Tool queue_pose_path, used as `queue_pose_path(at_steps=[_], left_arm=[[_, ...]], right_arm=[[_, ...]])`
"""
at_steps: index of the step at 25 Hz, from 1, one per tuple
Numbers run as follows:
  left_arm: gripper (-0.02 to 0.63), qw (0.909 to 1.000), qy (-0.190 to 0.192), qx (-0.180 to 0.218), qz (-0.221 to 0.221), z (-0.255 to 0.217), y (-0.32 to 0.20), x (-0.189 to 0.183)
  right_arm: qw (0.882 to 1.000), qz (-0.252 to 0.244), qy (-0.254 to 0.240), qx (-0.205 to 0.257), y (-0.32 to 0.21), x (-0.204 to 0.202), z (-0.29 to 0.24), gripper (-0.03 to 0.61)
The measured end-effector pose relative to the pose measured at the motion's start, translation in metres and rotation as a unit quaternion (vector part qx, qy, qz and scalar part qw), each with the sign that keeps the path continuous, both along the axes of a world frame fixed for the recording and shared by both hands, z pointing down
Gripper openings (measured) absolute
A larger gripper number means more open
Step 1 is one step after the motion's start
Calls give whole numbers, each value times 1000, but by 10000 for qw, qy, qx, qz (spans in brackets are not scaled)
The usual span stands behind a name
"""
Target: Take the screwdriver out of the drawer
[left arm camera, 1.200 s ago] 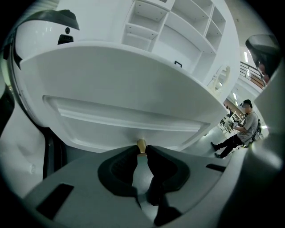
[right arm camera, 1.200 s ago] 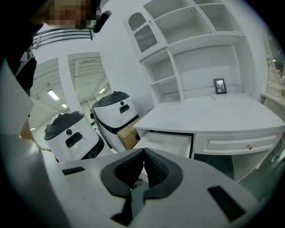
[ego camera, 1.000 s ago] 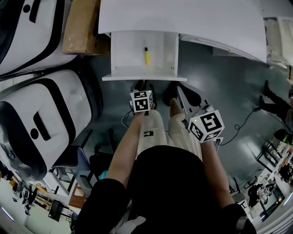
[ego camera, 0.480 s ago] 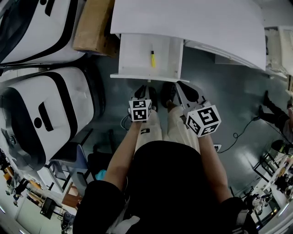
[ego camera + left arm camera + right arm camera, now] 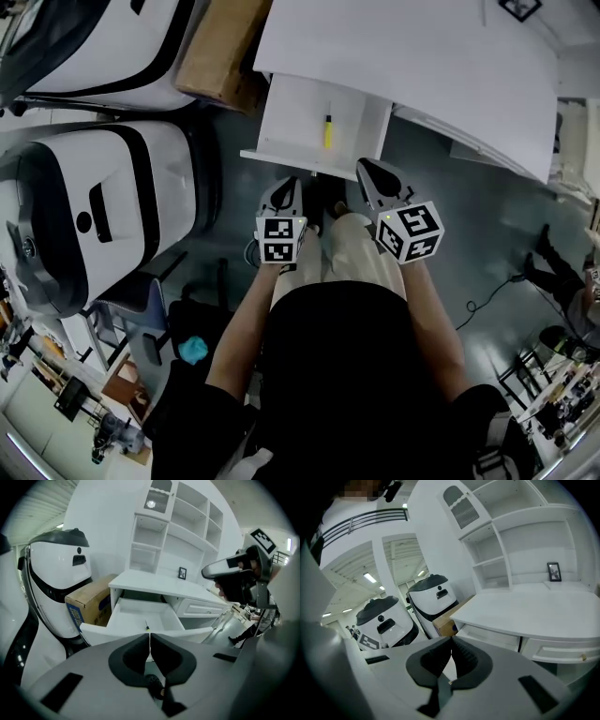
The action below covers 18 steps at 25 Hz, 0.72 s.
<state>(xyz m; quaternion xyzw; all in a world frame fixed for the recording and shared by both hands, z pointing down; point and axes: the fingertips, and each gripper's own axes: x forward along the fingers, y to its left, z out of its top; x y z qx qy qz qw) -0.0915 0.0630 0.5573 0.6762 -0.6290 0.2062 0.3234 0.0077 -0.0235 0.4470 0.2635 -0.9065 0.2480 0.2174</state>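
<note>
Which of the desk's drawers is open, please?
The drawer next to the cardboard box, with the screwdriver inside; the neighbouring drawer is shut.

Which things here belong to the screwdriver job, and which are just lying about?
Job:
yellow-handled screwdriver, lying in the open white drawer
left gripper, jaws just closed on nothing
right gripper, shut, empty

Lying about:
brown cardboard box
white-and-black rounded machines
small black picture frame on the white desk
</note>
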Motion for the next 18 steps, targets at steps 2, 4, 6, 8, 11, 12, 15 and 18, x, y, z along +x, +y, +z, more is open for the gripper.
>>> queue_pose_path(at_steps=[2,4,6,8,11,12,15,18], left_arm=[[26,9999,-1,97,-56,-16,-7,2],[26,9997,44,158,-154,-28,-14,6],[26,9993,91,205,-299,-37,-21,8],[26,9988,92,236,-420,-43,-29,12],[26,9979,81,261,-589,-47,-41,16],[26,9975,89,258,-645,-48,-44,16],[26,9968,110,200,-768,-48,-52,14],[26,9964,202,148,-810,-51,-57,12]], right_arm=[[9999,-102,50,-67,-13,-3,8,18],[9996,-231,122,-143,-26,-7,19,18],[9988,-399,209,-209,-38,-12,35,18],[9975,-573,313,-285,-49,-17,52,18],[9950,-784,456,-418,-63,-23,79,20],[9942,-830,501,-464,-68,-26,88,21],[9915,-940,638,-632,-79,-33,113,28],[9868,-1095,866,-822,-85,-43,141,41]])
